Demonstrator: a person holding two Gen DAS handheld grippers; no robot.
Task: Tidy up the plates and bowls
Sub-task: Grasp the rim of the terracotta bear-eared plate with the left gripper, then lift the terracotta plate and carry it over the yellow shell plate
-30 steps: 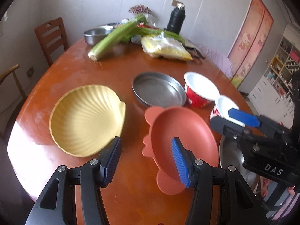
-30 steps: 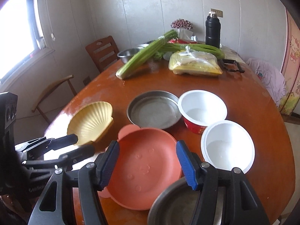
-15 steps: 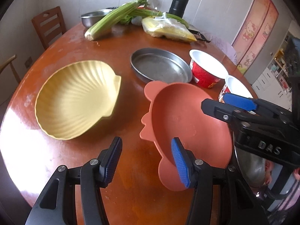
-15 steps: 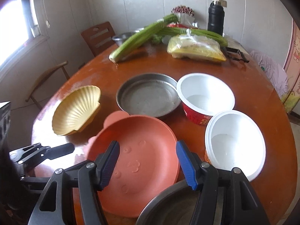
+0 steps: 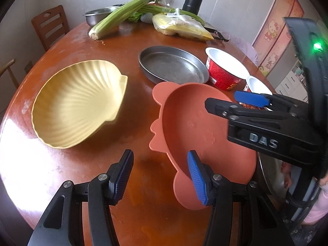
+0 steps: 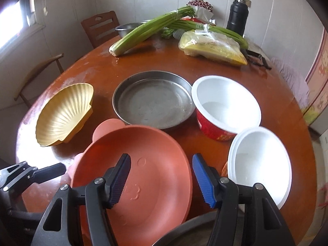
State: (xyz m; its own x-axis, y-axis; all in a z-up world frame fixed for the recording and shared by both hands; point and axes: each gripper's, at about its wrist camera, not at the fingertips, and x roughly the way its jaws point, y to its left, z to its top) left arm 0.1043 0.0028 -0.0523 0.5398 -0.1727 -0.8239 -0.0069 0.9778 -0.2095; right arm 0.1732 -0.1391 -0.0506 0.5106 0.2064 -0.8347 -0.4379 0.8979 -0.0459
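Observation:
An orange bear-shaped plate (image 5: 190,123) (image 6: 147,170) lies at the near side of the brown table, its right edge over a steel bowl (image 6: 184,233). A yellow shell-shaped dish (image 5: 78,102) (image 6: 63,112) lies to its left. A shallow steel pan (image 5: 172,65) (image 6: 153,100) sits behind it. Two white-lined red bowls (image 6: 227,106) (image 6: 260,160) stand at the right. My left gripper (image 5: 158,176) is open and empty, just above the plate's near left rim. My right gripper (image 6: 162,179) is open and empty, over the plate's near right part.
At the far side lie celery stalks (image 6: 147,30), a bagged yellow packet (image 6: 213,47), a steel basin (image 6: 129,27) and a black flask (image 6: 237,18). Wooden chairs (image 6: 100,28) stand at the far left of the table (image 6: 266,75).
Both grippers have moved forward and lower over the table; the plates look larger and closer. The right gripper now sits further over the orange plate. Both stay open.

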